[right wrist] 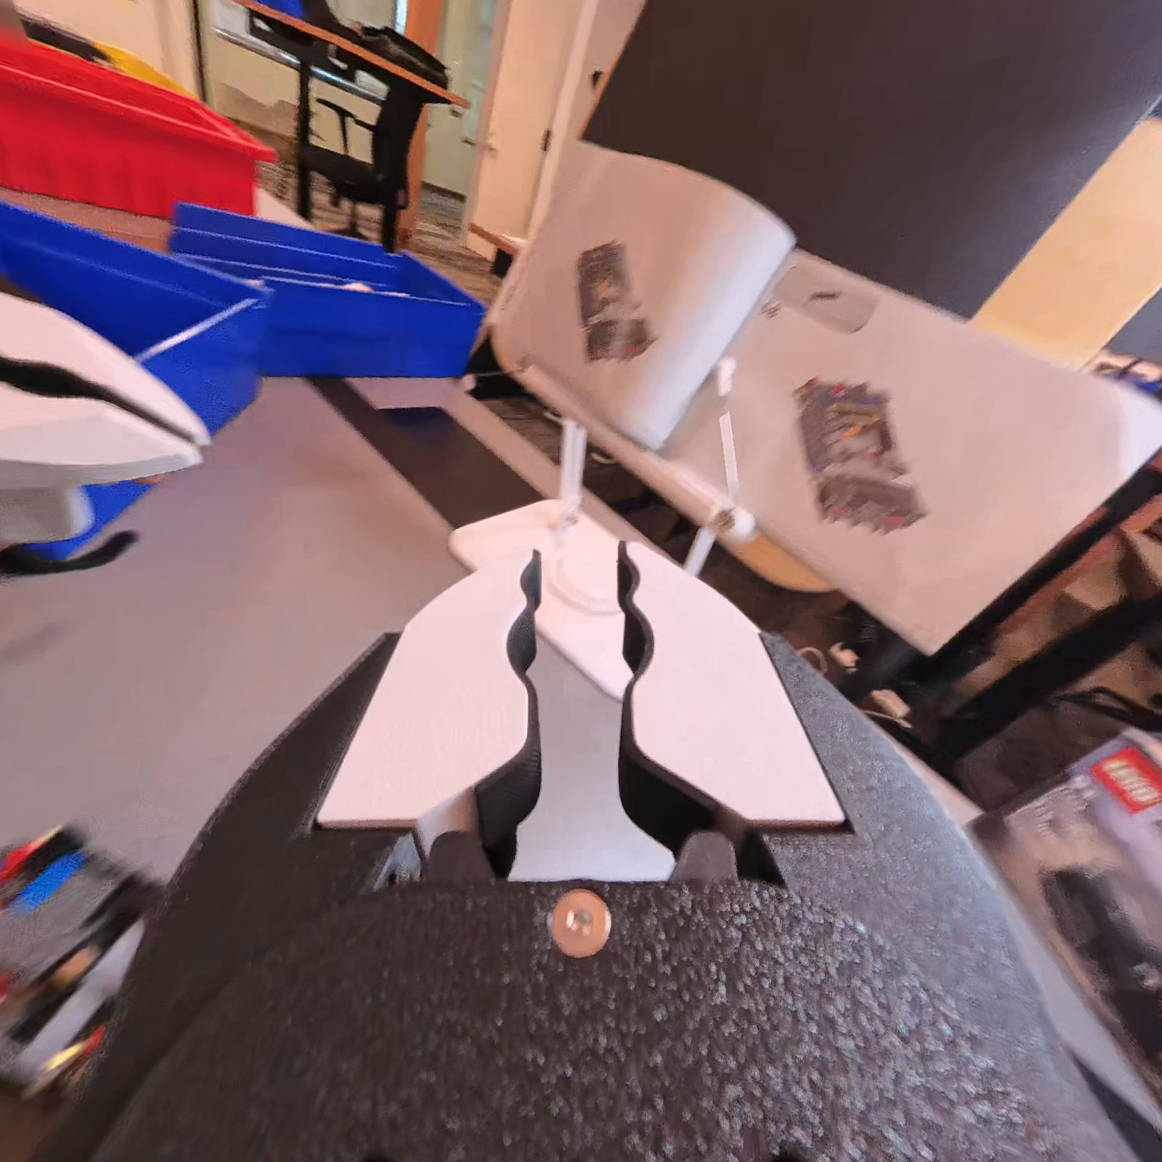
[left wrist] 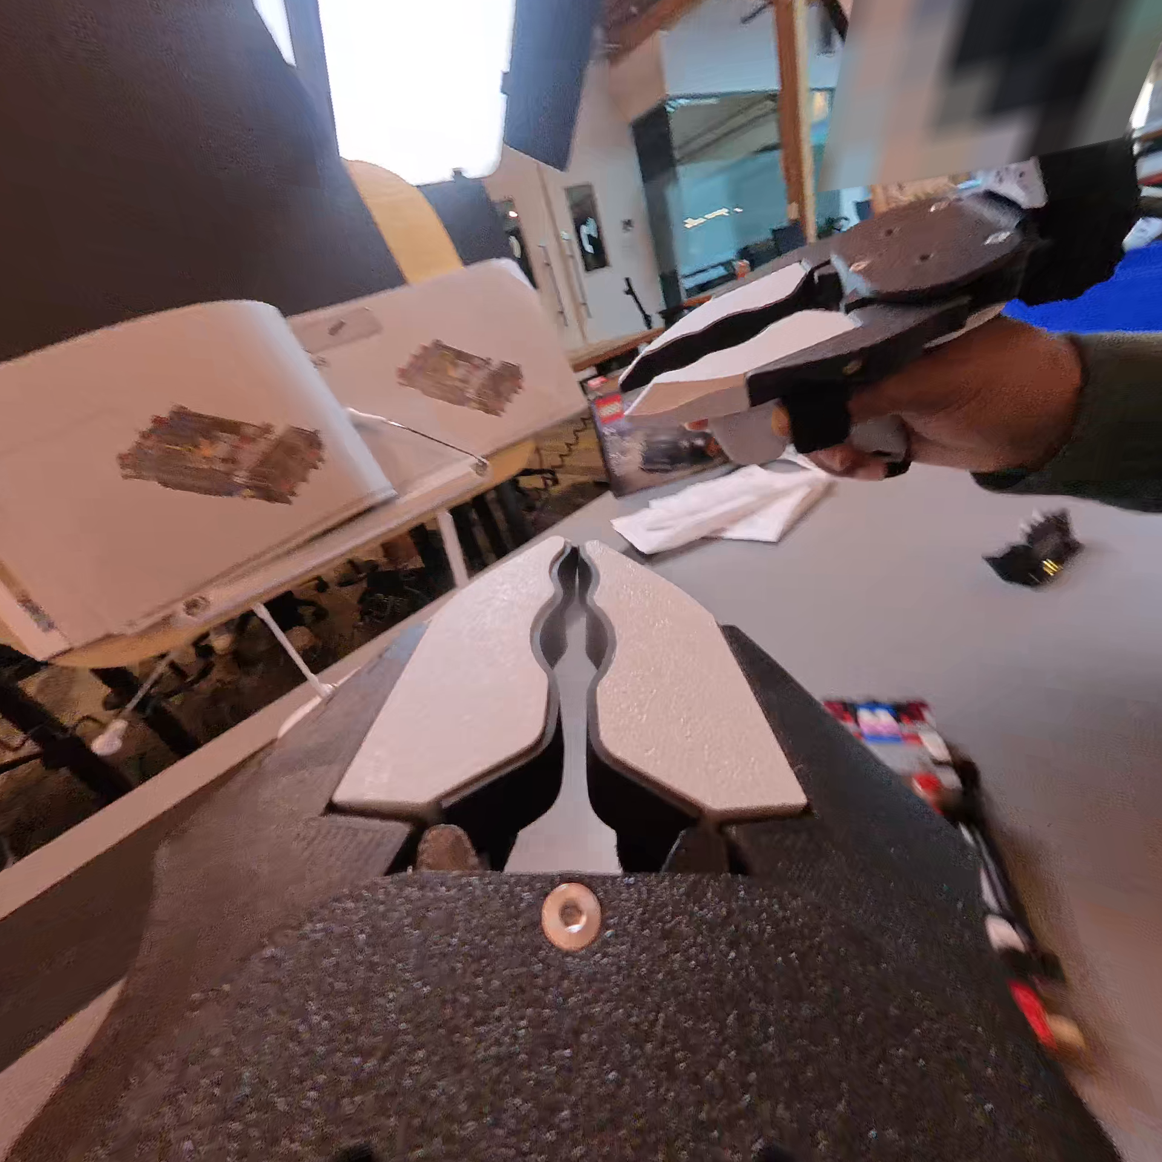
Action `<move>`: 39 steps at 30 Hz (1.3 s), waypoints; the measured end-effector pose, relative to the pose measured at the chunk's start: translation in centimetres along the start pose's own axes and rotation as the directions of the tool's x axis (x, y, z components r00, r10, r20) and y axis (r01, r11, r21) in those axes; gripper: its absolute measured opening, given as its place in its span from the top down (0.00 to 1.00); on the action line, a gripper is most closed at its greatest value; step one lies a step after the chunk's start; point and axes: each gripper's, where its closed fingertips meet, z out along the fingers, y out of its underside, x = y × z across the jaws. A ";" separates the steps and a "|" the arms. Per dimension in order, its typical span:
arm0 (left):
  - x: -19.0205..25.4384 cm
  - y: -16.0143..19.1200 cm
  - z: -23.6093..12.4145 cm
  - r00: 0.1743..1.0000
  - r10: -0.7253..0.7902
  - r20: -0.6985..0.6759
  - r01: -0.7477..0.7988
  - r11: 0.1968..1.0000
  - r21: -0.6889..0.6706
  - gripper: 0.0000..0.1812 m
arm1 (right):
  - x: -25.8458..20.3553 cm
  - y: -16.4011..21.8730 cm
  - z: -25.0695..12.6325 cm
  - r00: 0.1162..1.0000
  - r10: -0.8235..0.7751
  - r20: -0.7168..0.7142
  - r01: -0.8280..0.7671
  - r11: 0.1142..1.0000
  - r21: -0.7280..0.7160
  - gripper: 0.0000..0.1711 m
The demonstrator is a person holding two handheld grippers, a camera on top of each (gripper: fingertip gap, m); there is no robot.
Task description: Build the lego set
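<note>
My left gripper (left wrist: pixel 575 553) is shut, its fingertips touch and nothing shows between them. It hangs above the grey table (left wrist: pixel 880 629). My right gripper (right wrist: pixel 577 561) is open with nothing between its fingers. It also shows in the left wrist view (left wrist: pixel 629 397), held in a hand above the table's far side. A blurred lego build in red, blue, white and black (left wrist: pixel 905 754) lies on the table to the right of my left gripper; it also shows in the right wrist view (right wrist: pixel 50 912). A small black lego piece (left wrist: pixel 1034 556) lies alone farther right.
An open instruction booklet (left wrist: pixel 188 440) rests on a white stand, whose base (right wrist: pixel 497 541) sits at the table's edge. The lego box (left wrist: pixel 660 449) and white paper (left wrist: pixel 723 509) lie at the far end. Blue bins (right wrist: pixel 352 308) and a red bin (right wrist: pixel 94 144) stand beyond. Some 12 cm of space lies between my two pairs of fingers.
</note>
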 end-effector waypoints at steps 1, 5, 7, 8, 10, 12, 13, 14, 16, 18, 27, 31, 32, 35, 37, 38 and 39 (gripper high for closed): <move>-0.9 -0.6 0.8 1.000 -0.011 0.026 0.010 1.000 0.009 1.00 | 1.5 -0.4 1.6 1.000 -0.009 -0.029 0.009 1.000 -0.006 0.87; -4.5 -2.5 3.8 0.991 -0.054 0.118 0.049 0.998 0.042 1.00 | 6.3 -0.5 8.1 0.994 -0.025 -0.105 0.018 0.998 -0.068 0.86; -6.0 -2.7 4.9 0.983 -0.108 0.150 0.099 0.993 0.062 1.00 | 7.6 0.0 10.9 0.992 -0.044 -0.121 0.031 0.993 -0.110 0.84; -6.7 -2.6 5.4 0.978 -0.131 0.164 0.121 0.990 0.069 1.00 | 7.9 0.1 12.1 0.992 -0.049 -0.120 0.035 0.992 -0.120 0.84; -7.6 -1.6 5.8 0.971 -0.153 0.185 0.144 0.988 0.064 1.00 | 8.0 0.3 13.7 0.989 -0.075 -0.126 0.059 0.990 -0.131 0.84; -7.9 0.2 5.6 0.969 -0.157 0.191 0.153 0.988 0.036 1.00 | 7.7 0.5 14.7 0.984 -0.129 -0.126 0.111 0.985 -0.134 0.90; -8.1 1.2 5.4 0.968 -0.159 0.196 0.158 0.987 0.020 1.00 | 7.5 0.5 14.8 0.979 -0.161 -0.127 0.144 0.980 -0.136 0.96; -8.2 2.2 5.2 0.966 -0.164 0.199 0.166 0.986 0.004 1.00 | 7.4 0.5 14.8 0.973 -0.184 -0.136 0.166 0.977 -0.135 0.99; -8.5 3.8 4.8 0.963 -0.181 0.202 0.190 0.982 -0.026 1.00 | 8.0 0.3 14.2 0.965 -0.178 -0.192 0.158 0.980 -0.119 0.99; -8.8 4.5 4.7 0.958 -0.200 0.206 0.212 0.977 -0.037 1.00 | 9.2 0.3 13.3 0.961 -0.105 -0.255 0.087 0.993 -0.082 0.99; -8.4 3.8 5.4 0.958 -0.206 0.202 0.214 0.977 -0.021 1.00 | 12.2 3.2 9.9 0.909 0.211 -0.360 -0.210 0.977 0.042 0.97; -8.1 4.1 5.4 0.958 -0.208 0.199 0.218 0.975 -0.031 1.00 | 12.1 4.5 9.0 0.869 0.340 -0.360 -0.331 0.939 0.089 0.96; -7.9 4.2 5.4 0.959 -0.206 0.195 0.217 0.975 -0.037 1.00 | 12.0 4.9 8.8 0.859 0.368 -0.355 -0.357 0.929 0.098 0.96; -7.2 4.8 5.6 0.965 -0.190 0.183 0.204 0.977 -0.058 1.00 | 11.7 5.7 8.3 0.853 0.367 -0.370 -0.363 0.928 0.084 1.00; -6.9 5.0 5.7 0.967 -0.183 0.175 0.197 0.978 -0.067 1.00 | 11.2 6.2 8.1 0.864 0.351 -0.361 -0.355 0.933 0.058 1.00; -6.9 5.1 5.8 0.968 -0.183 0.173 0.197 0.978 -0.068 1.00 | 10.8 6.3 8.0 0.870 0.349 -0.347 -0.357 0.933 0.044 1.00; -6.8 5.2 5.8 0.967 -0.187 0.171 0.201 0.977 -0.071 1.00 | 10.6 6.4 7.7 0.873 0.347 -0.343 -0.356 0.934 0.036 1.00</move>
